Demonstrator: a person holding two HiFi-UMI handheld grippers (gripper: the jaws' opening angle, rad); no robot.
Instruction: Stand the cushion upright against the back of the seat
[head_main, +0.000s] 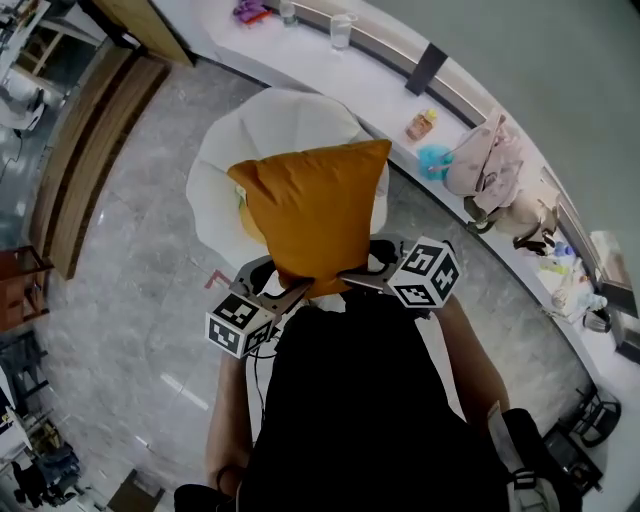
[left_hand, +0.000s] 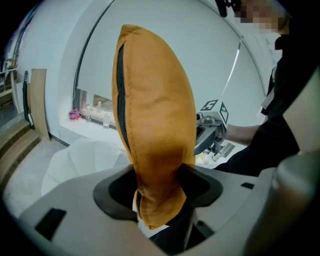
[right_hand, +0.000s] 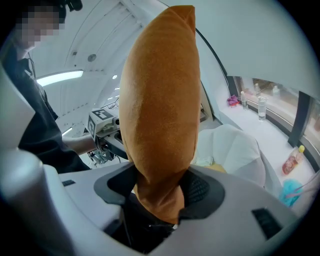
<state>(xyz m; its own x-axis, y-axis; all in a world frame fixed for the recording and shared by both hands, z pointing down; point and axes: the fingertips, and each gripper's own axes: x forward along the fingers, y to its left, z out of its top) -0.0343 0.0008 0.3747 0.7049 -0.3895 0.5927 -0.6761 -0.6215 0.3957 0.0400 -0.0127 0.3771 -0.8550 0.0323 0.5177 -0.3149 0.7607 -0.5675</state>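
Head view: you have the orange cushion (head_main: 318, 215) lifted in both tools, and it hangs on the near side of the white seat (head_main: 290, 115), covering the seat's near part from this angle. Your left gripper (head_main: 295, 288) has one lower corner and your right gripper (head_main: 355, 272) the other, both at the seat's near edge. I cannot tell from here whether the cushion's bottom edge touches the seat.

Left gripper view: the jaws are clamped on the cushion's lower corner, and the fabric bunches where the pads squeeze it. The cushion stands tall and edge-on, zip seam facing you. The seat lies beyond and below it, well apart from the gripped corner.

Right gripper view: the same holds here, with the jaws closed on the other lower corner and the fabric pinched to a narrow neck between the pads. The seat sits beyond and to one side of the cushion, its white shell bare where it shows.

By my reading, pick-up and turning upright are done, since you hold it vertical with a firm two-point grip. Placing is left: carry it further over the seat, set its bottom edge down, lean it on the back, then let go with both tools.
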